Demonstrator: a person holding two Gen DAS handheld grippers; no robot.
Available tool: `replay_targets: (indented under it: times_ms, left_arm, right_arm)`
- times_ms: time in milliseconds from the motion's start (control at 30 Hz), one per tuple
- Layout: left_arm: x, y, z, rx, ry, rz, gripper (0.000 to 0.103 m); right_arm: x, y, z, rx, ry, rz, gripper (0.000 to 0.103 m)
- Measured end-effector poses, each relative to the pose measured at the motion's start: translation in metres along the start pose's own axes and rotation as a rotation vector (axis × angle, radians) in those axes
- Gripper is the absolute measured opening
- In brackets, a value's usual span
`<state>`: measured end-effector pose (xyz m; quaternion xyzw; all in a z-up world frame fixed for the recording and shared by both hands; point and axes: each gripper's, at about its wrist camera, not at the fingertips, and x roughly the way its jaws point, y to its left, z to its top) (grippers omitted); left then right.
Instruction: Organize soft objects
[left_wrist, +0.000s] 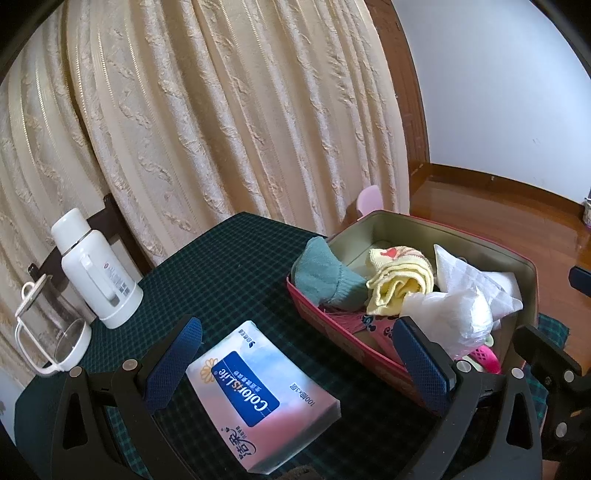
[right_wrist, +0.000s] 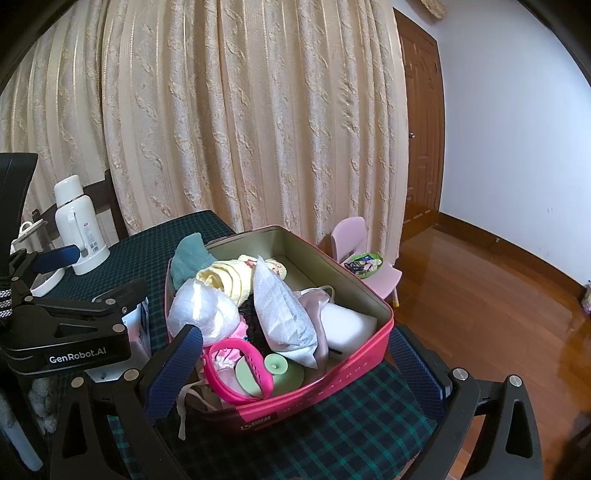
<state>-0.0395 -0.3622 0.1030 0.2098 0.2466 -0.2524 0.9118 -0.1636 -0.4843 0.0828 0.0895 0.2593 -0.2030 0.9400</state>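
Note:
A pink and blue tissue pack (left_wrist: 258, 398) lies flat on the dark green checked tablecloth (left_wrist: 229, 258). My left gripper (left_wrist: 297, 360) hangs open just above it, one finger on each side of the pack. To the right stands a red tin box (left_wrist: 332, 332) holding a teal cloth (left_wrist: 325, 277), a yellow towel (left_wrist: 399, 284), a white plastic bag (left_wrist: 450, 317) and a white paper pack (left_wrist: 476, 280). My right gripper (right_wrist: 295, 365) is open over the near end of the box (right_wrist: 332, 384), above a pink strap (right_wrist: 229, 380) and a green lid (right_wrist: 277, 369). Neither gripper holds anything.
A white thermos (left_wrist: 96, 273) and a glass pitcher (left_wrist: 51, 332) stand at the table's far left. A cream curtain (left_wrist: 221, 110) hangs behind. Beyond the table's right edge, a pink child's chair (right_wrist: 354, 247) with a green bowl (right_wrist: 364, 262) stands on the wooden floor (right_wrist: 480, 295).

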Motion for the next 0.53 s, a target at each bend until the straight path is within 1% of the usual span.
replay_targets:
  times_ms: [300, 533]
  left_arm:
    - [-0.0019, -0.0014, 0.0003, 0.004, -0.004, -0.002, 0.103]
    - [-0.0063, -0.0014, 0.0001, 0.012, -0.023, 0.005, 0.103]
  right_arm:
    - [-0.0002, -0.0007, 0.0005, 0.005, 0.003, 0.001, 0.102]
    - [-0.0002, -0.0012, 0.0005, 0.005, 0.003, 0.002, 0.102]
